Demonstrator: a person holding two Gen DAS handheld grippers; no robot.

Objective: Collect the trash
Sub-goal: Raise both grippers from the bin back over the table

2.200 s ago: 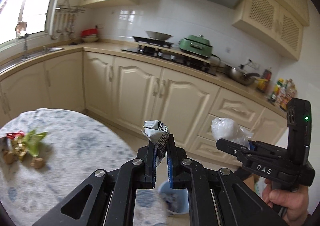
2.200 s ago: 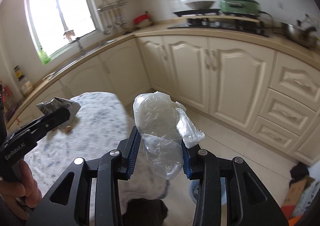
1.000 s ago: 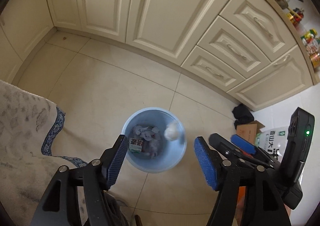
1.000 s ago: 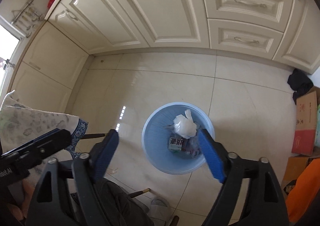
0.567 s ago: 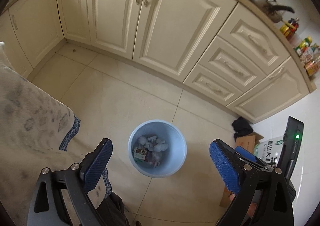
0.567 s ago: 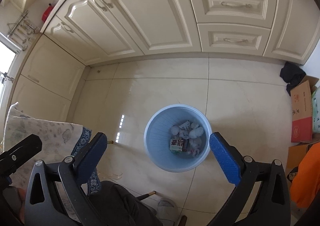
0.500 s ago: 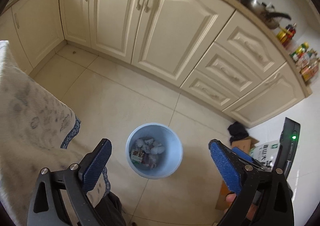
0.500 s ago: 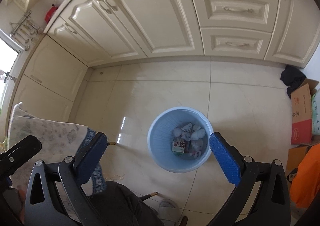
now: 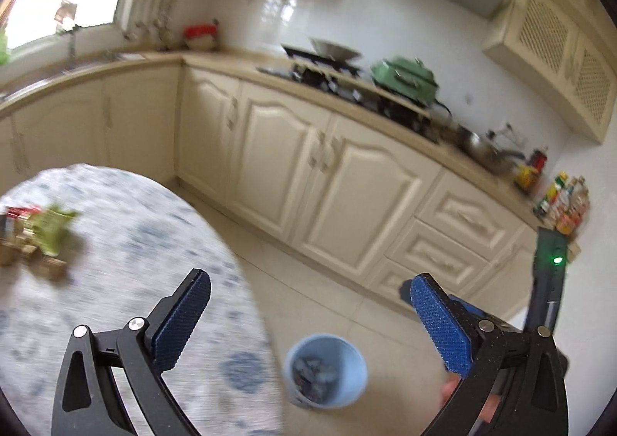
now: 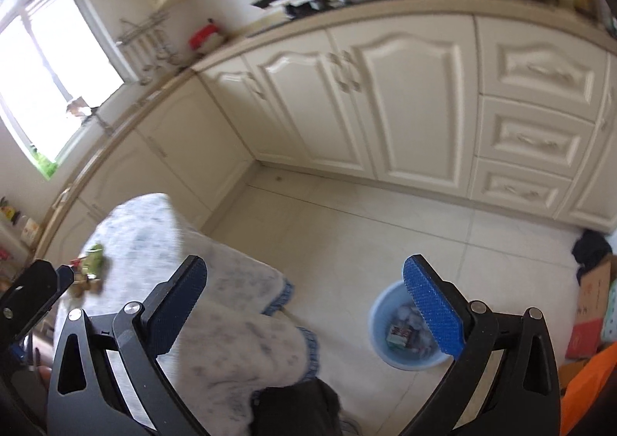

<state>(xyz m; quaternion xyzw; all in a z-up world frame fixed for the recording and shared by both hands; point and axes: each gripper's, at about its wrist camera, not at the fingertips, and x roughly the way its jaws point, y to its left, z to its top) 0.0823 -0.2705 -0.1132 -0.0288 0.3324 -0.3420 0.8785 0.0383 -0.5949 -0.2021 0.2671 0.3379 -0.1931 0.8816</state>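
Both grippers are being held wide open and nothing is being carried between the pads. The left gripper [image 9: 310,303] has just been opening further, with only floor and table edge seen through the gap. The right gripper [image 10: 304,293] is spread just as wide, also bare.

The bin [image 9: 326,374] is being seen on the floor tiles, just beside the table's hanging cloth edge, with crumpled trash [image 10: 408,332] lying inside it; a small printed carton can be made out there in the right wrist view.

More trash is being left on the table [image 9: 127,281]: a green wrapper [image 9: 52,229] with red and brown bits beside it, near the table's far left edge, blurred. The right gripper's body is being glimpsed at the right edge of the left view.
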